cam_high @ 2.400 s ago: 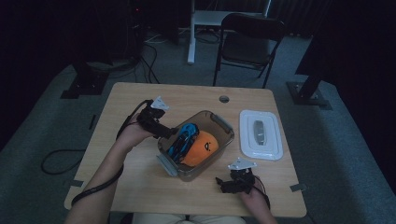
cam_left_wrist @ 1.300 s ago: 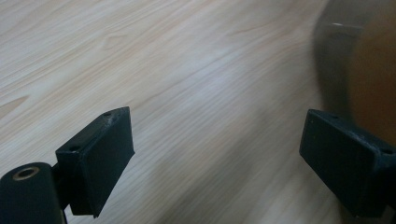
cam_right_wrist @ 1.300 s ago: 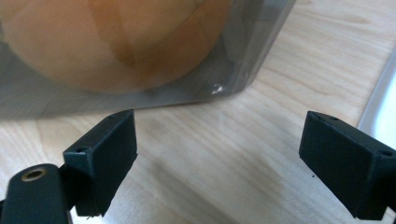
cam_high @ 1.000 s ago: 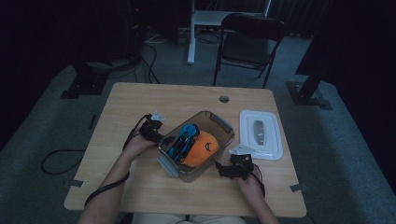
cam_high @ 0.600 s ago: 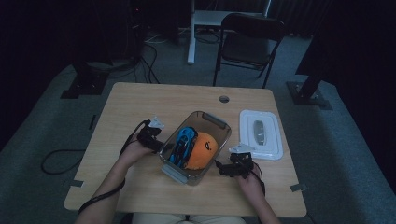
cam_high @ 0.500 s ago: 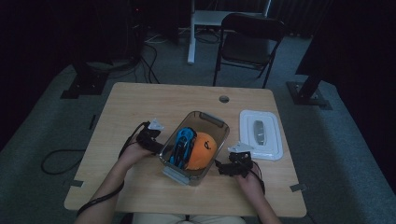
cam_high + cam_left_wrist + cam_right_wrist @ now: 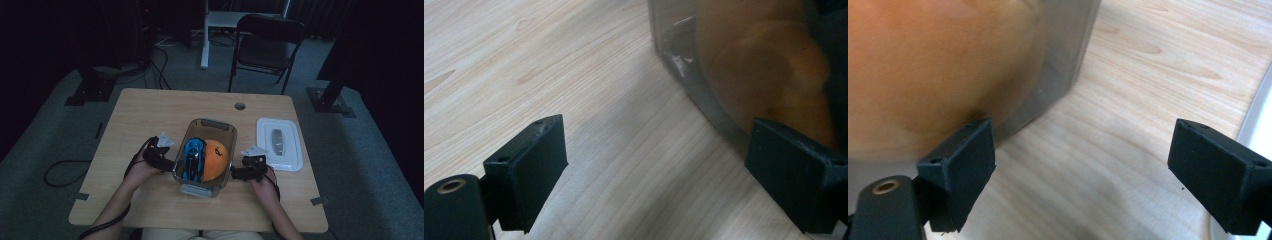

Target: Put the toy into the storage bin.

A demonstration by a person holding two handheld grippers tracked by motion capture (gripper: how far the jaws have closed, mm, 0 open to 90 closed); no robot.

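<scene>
A clear plastic container (image 7: 186, 176) stands mid-table, its long side running front to back. Inside lie a blue toy (image 7: 192, 157) and an orange ball (image 7: 216, 159). My left gripper (image 7: 164, 161) sits against the container's left wall, my right gripper (image 7: 241, 172) against its right wall. In the left gripper view the jaws (image 7: 659, 135) stand wide open over bare wood, with the container wall (image 7: 694, 90) beside the right pad (image 7: 794, 180). In the right gripper view the jaws (image 7: 1083, 145) are open too, the container corner (image 7: 1068, 60) by the left pad (image 7: 963, 165).
A white lid (image 7: 279, 144) with a grey piece on it lies to the right of the container, close to my right gripper; its edge (image 7: 1255, 115) shows in the right gripper view. A cable hole (image 7: 240, 106) sits at the table's far side. A chair (image 7: 265, 42) stands beyond.
The container has turned from a diagonal lie to nearly front-to-back. My left gripper has come toward the person along its left side. The right gripper has stayed almost still.
</scene>
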